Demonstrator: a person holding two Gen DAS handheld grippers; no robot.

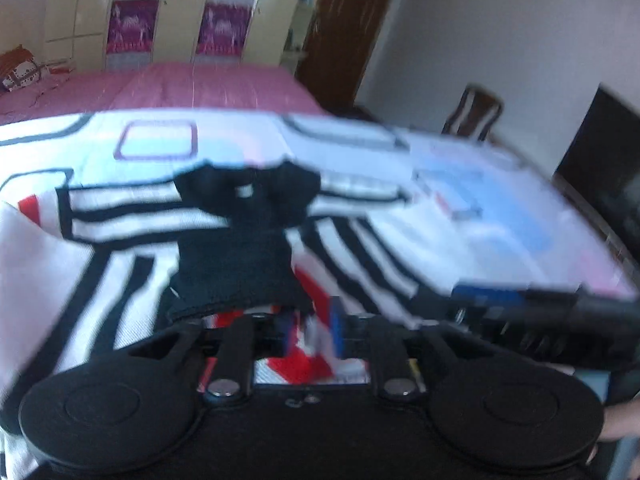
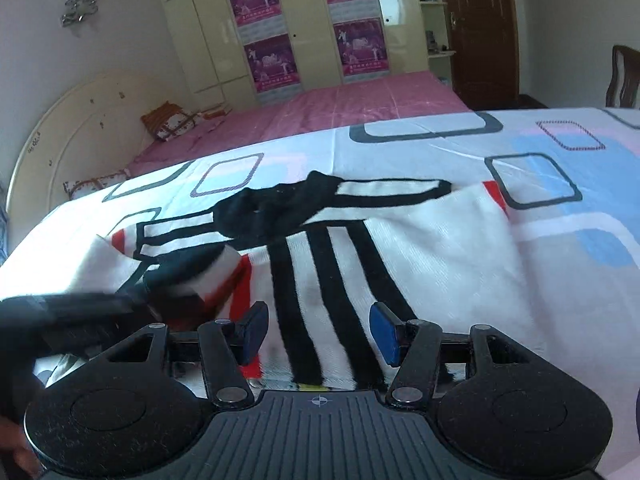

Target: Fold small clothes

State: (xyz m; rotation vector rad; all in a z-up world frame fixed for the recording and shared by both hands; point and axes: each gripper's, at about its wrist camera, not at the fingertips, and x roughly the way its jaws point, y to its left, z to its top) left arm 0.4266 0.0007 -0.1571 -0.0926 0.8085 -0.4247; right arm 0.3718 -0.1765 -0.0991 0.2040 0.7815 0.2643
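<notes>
A small white top point(image 2: 420, 248) with black stripes, red patches and a black collar point(image 2: 276, 208) lies spread on the patterned sheet. In the left wrist view, which is blurred, its black collar part point(image 1: 244, 236) lies just ahead of my left gripper point(image 1: 313, 330). That gripper's blue pads stand a narrow gap apart with nothing pinched; red and white cloth shows below the gap. My right gripper point(image 2: 320, 328) hovers open over the striped front, nothing between its fingers. A folded-over flap point(image 2: 208, 276) of the top lies by the left gripper's tip point(image 2: 148, 292).
The patterned sheet point(image 2: 560, 152) covers the work surface. Behind it are a pink bed point(image 2: 360, 100) with pillows, a wardrobe with purple posters point(image 2: 272, 60) and a brown door point(image 2: 480, 32). A wooden chair point(image 1: 476, 112) and a dark screen point(image 1: 600, 184) stand at the right.
</notes>
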